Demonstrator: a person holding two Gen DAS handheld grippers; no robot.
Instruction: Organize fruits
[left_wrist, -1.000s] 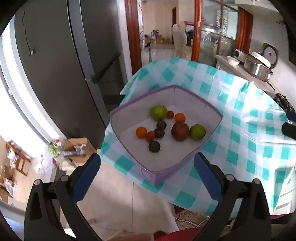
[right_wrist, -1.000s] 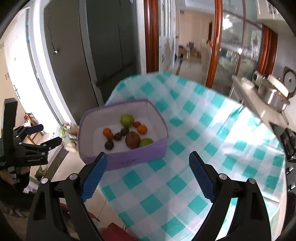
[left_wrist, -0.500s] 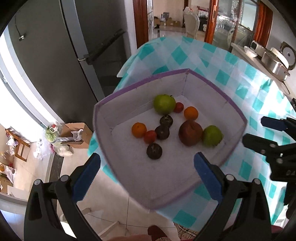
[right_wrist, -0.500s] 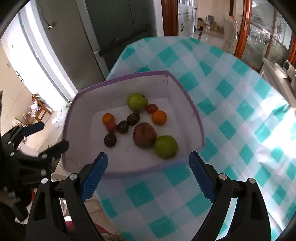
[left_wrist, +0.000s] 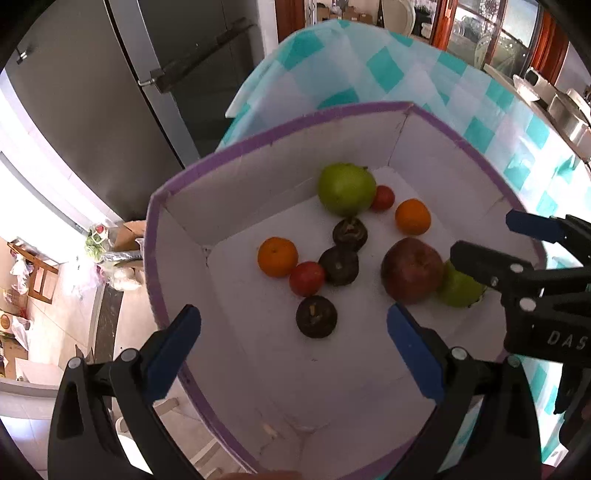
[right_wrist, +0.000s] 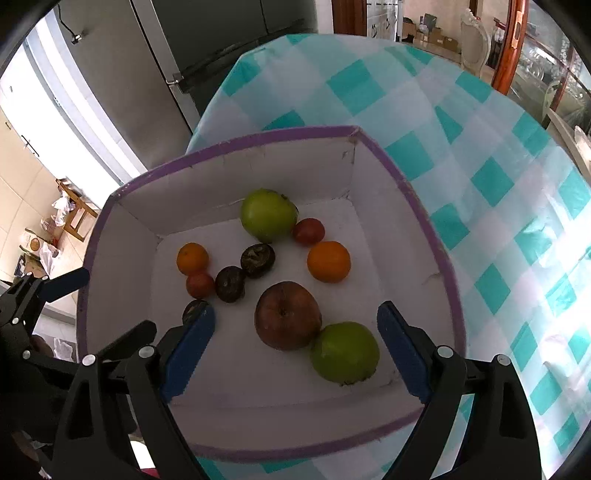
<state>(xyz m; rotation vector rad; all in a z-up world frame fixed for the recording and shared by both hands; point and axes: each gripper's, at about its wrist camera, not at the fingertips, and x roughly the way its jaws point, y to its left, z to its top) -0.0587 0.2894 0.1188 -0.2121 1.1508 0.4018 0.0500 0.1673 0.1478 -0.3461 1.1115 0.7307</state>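
A white box with a purple rim holds loose fruit. In the right wrist view a dark red apple touches a green apple; a second green apple, two oranges, two small red fruits and three dark round fruits lie behind. My right gripper hangs open over the red apple. My left gripper is open above a dark fruit, beside the red apple. The right gripper partly hides the near green apple.
The box sits at the corner of a table under a teal and white checked cloth. A grey fridge stands behind it. Floor clutter and a wooden stool lie at the left. A counter with appliances runs along the right.
Both grippers have moved in close over the box, which now fills both views. Each gripper now shows in the other's view. The fruit has not moved.
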